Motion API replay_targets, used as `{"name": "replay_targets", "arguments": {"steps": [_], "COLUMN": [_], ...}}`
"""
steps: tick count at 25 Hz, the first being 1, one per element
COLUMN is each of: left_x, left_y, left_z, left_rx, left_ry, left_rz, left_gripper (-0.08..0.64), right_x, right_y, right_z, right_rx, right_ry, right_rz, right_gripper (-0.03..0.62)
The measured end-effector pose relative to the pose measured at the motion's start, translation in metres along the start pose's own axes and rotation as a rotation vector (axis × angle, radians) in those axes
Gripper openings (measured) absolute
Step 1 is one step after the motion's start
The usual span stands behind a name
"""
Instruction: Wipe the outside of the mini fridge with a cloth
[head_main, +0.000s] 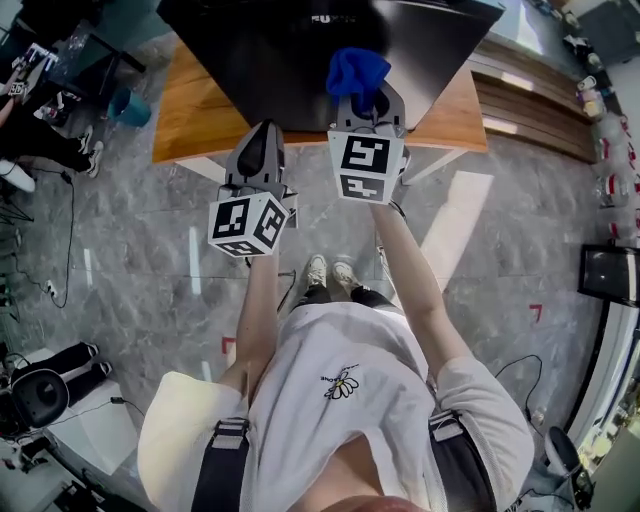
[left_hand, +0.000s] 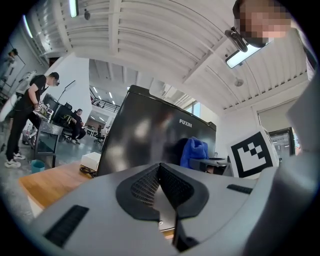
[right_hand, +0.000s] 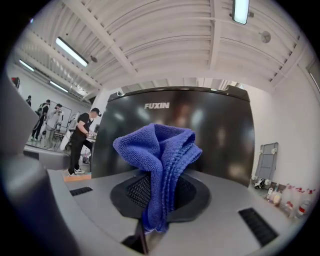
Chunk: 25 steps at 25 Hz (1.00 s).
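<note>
A glossy black mini fridge (head_main: 300, 55) stands on a wooden table (head_main: 195, 110); its front fills the right gripper view (right_hand: 215, 135) and shows in the left gripper view (left_hand: 145, 135). My right gripper (head_main: 365, 105) is shut on a folded blue cloth (head_main: 355, 72), which bunches up above its jaws (right_hand: 160, 150), just short of the fridge front. The blue cloth (left_hand: 194, 152) also shows at the right in the left gripper view. My left gripper (head_main: 258, 150) is lower and to the left, its jaws closed together with nothing between them, short of the table edge.
The table's front edge (head_main: 300, 150) lies under both grippers. A teal bucket (head_main: 128, 106) stands on the floor at the table's left. People stand and sit at workbenches at far left (left_hand: 25, 117). Bottles line the floor at right (head_main: 605, 120).
</note>
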<state>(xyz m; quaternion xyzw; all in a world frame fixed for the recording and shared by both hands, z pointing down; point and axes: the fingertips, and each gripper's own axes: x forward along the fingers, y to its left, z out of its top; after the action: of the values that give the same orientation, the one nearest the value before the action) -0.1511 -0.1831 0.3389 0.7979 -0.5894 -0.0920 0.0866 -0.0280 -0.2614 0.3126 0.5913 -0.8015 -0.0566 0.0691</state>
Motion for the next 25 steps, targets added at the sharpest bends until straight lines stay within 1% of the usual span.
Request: {"name": "replay_targets", "arguments": {"steps": [3,8,14,19,25], "left_x": [0.004,0.013,0.02,0.021,0.026], "left_y": [-0.011,-0.03,-0.046,-0.049,-0.056], "left_z": [-0.002,-0.008,-0.016,-0.02,-0.018], "left_rx": [-0.013,-0.013,-0.004,0.002,0.012], "left_ry": [-0.007,0.008,0.028,0.047,0.049], "left_rz": [-0.002,-0.024,-0.051,-0.068,-0.083], "left_gripper": [0.005,0.005,0.005,0.005,0.005], "right_x": [-0.007,-0.015,-0.022,-0.025,-0.034], "right_y": [-0.03,-0.077,-0.127,-0.147,-0.179], "right_z": [-0.007,-0.021,-0.041,-0.047,-0.057], "right_rx": [-0.012,0.007,0.013,-0.004,0.022], "right_ry": [0.012,0.046,0.081,0.091,0.118], "right_rz": [-0.036,-0.096,-0.2,-0.251,-0.328], "right_gripper": [0.072,0.072,0.072,0.072,0.072]}}
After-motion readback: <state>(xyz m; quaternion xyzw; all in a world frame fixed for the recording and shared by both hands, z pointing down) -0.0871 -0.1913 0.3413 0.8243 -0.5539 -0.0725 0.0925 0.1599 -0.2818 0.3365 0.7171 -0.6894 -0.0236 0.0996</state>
